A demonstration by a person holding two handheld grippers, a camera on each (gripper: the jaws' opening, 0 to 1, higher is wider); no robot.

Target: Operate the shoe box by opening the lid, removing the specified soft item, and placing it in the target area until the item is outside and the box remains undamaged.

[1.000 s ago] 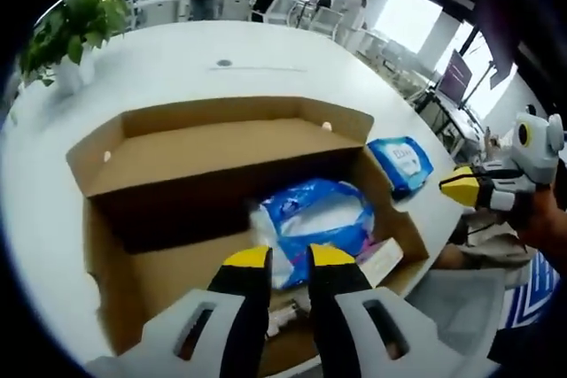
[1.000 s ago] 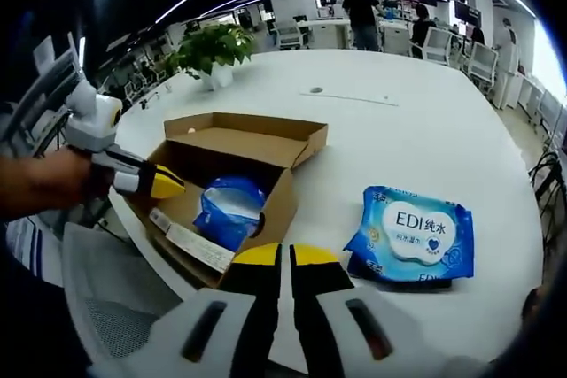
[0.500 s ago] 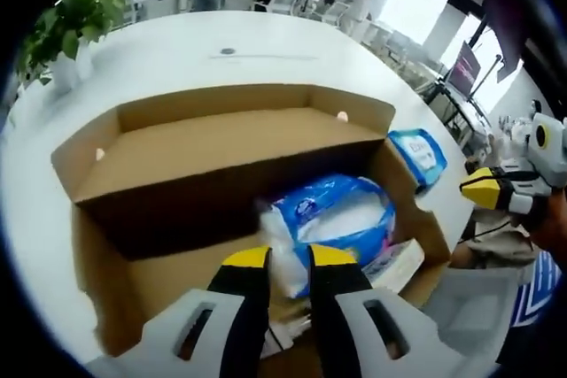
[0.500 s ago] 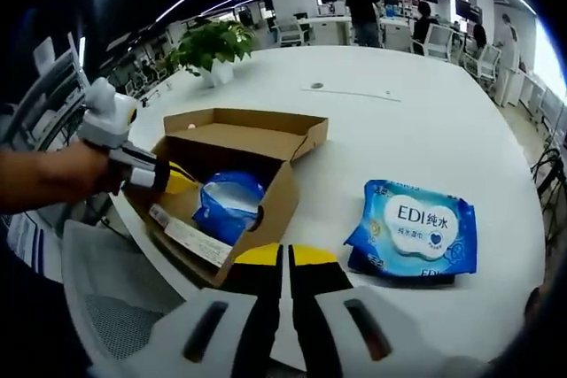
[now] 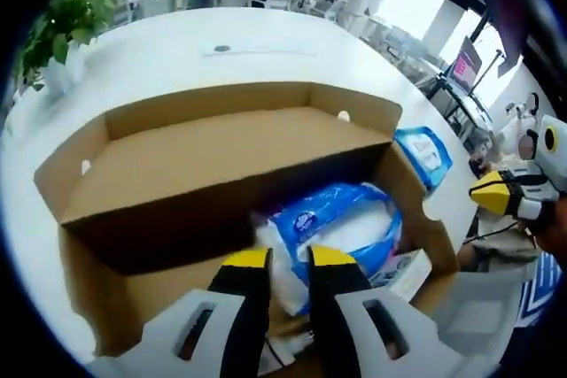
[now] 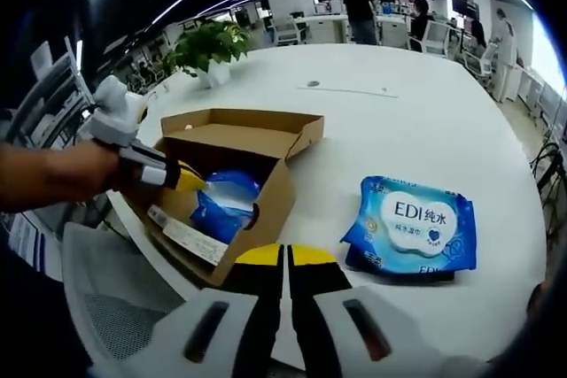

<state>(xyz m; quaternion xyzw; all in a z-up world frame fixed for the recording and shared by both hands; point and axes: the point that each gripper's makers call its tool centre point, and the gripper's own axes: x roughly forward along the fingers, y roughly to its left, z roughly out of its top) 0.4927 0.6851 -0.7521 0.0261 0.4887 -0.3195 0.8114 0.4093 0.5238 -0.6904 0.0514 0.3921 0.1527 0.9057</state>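
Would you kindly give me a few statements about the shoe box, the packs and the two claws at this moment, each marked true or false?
1. The shoe box has its lid open. True.
2. A blue soft pack lies inside the box. True.
3. The wet wipes pack marked EDI sits inside the box. False: it lies on the white table, beside the box.
4. The left claw is far from the box. False: its yellow tips reach into the box at the blue pack.
5. The right claw grips the wipes pack. False: its jaws are shut on nothing, near the table edge.
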